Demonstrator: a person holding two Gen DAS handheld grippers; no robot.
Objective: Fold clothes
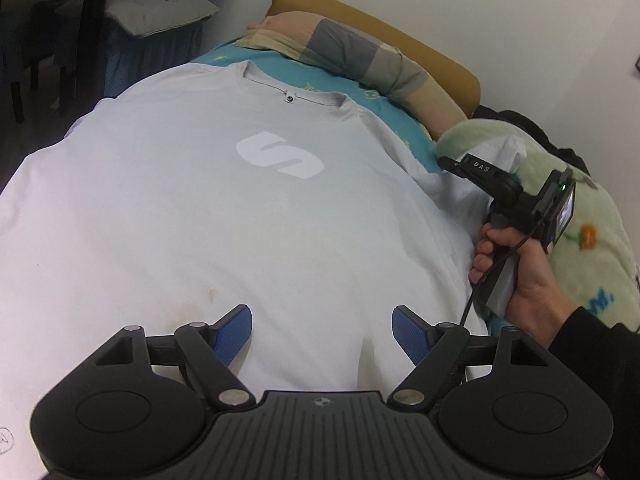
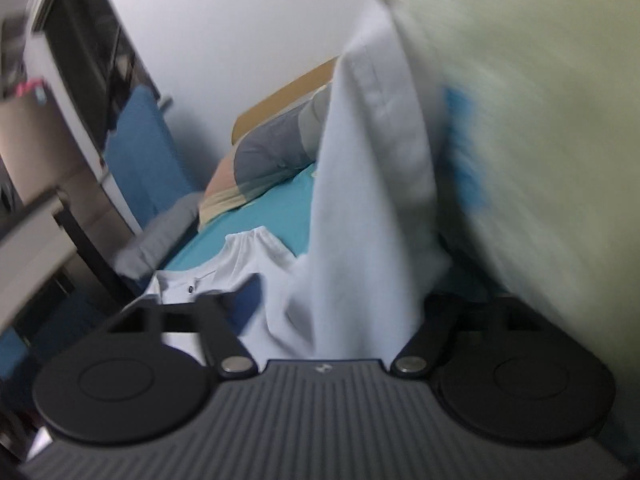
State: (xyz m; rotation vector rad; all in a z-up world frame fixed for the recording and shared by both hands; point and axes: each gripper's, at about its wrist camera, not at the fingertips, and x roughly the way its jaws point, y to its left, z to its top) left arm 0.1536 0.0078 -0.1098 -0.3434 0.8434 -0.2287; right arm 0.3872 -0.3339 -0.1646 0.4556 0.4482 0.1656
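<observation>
Right gripper pinches the shirt's right sleeve, lifted at the right edge, body stretching leftward, while the left gripper hangs spread over the near hem.

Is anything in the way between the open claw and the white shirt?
No. The left claw is open right above the white shirt, with nothing visible between them. The right claw is at the shirt's sleeve, off to one side.
</observation>
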